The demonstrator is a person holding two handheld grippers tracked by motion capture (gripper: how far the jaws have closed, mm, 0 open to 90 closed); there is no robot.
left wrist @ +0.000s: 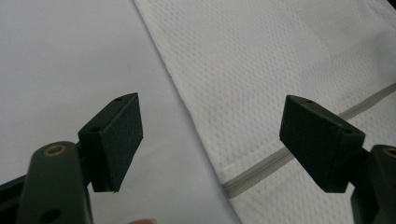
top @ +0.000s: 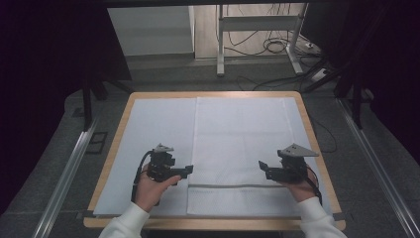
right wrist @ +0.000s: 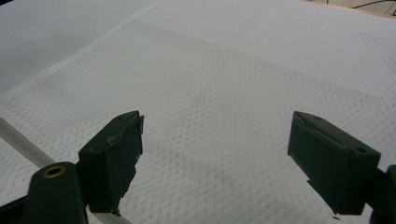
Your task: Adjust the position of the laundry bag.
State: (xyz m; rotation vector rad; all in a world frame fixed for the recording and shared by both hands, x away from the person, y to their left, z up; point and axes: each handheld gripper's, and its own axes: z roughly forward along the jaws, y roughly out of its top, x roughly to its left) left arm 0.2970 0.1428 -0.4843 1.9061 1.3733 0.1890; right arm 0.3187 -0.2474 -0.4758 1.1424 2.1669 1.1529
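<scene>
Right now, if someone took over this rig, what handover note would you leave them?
Left gripper: open, holding nothing, poised at the left edge of the white mesh cloth.
Right gripper: open, holding nothing, over the cloth's right part.
The cloth lies flat on the pale mat, grey stripe near the front edge.
Done: no fold or grasp shows.
Left: probably grasp the cloth and begin handling it.

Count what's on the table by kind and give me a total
White mesh cloth with a grey stripe: 1
Pale grey flat mat under it: 1
Black hand-held two-jaw grippers, both open: 2, left gripper and right gripper
Total: 4
</scene>
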